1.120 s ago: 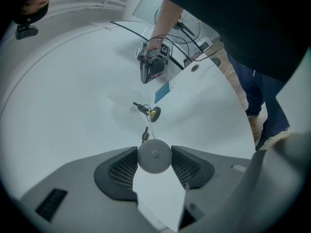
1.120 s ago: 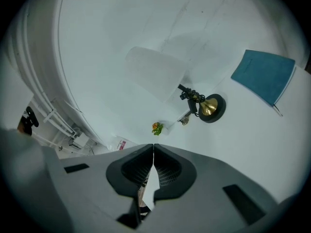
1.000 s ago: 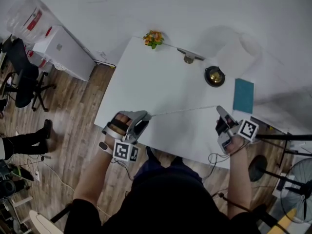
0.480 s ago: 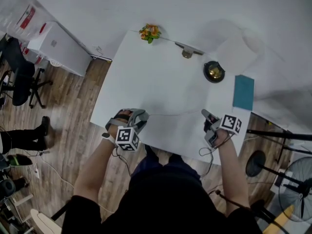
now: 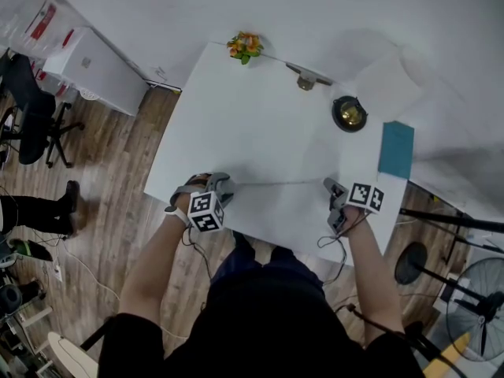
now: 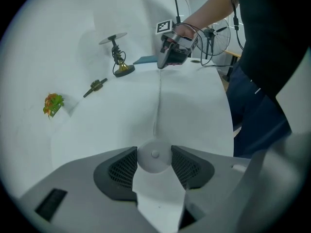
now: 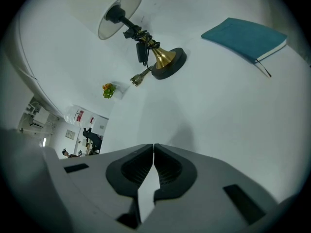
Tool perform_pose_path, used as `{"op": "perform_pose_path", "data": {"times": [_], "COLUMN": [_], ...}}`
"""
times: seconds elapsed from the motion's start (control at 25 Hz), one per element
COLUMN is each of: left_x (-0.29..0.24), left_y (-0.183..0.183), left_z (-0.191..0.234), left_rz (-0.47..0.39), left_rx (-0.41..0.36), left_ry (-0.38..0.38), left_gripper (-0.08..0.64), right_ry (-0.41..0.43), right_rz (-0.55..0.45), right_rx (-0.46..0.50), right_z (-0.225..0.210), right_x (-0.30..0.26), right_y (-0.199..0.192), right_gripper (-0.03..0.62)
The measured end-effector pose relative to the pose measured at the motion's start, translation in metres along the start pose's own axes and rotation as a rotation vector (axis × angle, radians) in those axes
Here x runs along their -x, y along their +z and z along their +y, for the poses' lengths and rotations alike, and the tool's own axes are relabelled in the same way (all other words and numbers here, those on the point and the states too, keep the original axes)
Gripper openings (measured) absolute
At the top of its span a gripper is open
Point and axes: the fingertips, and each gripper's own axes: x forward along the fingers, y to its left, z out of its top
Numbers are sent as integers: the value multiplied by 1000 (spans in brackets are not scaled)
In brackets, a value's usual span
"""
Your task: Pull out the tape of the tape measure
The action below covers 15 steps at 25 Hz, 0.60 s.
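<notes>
On the white table, which fills the middle of the head view, the far side carries a teal book, a brass-footed lamp, a small metal piece and a sprig of orange flowers. The near half holds only the work in hand. The person stands at the near edge with one gripper in each hand. The left gripper has its jaws spread wide around the tape measure, a round white case seated between the two pads, which press on its sides. The right gripper has its jaws brought together. The thin pale tape runs from the case straight across the table to its tips, so it appears to be pinching the tape's free end. Compared with a second ago, both hands have come down: then the tape hung stretched above the surface, and now the two grippers sit close to the tabletop with the tape lying low along it, perhaps resting on it. The tape between the grippers looks no longer than it did then. My reading is that the pulling out is already done, and the person is now setting the drawn tape down rather than extending it further.
</notes>
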Motion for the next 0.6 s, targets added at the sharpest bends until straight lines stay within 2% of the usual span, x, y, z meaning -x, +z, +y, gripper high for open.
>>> {"op": "perform_pose_path", "data": {"times": [0.24, 0.4, 0.6], "left_x": [0, 7, 30], "left_y": [-1, 0, 8], "left_z": [5, 9, 18], "left_rz": [-25, -44, -81], "left_rx": [76, 151, 154], "left_ry": [3, 8, 86], "left_gripper": [230, 256, 259], "right_ry": [-14, -25, -15], "right_rz": [17, -1, -88], "right_rx": [27, 47, 59], "right_z": [1, 4, 10], "right_x": [-8, -5, 13], "right_y": [-5, -1, 19], "right_gripper": [34, 147, 163]}}
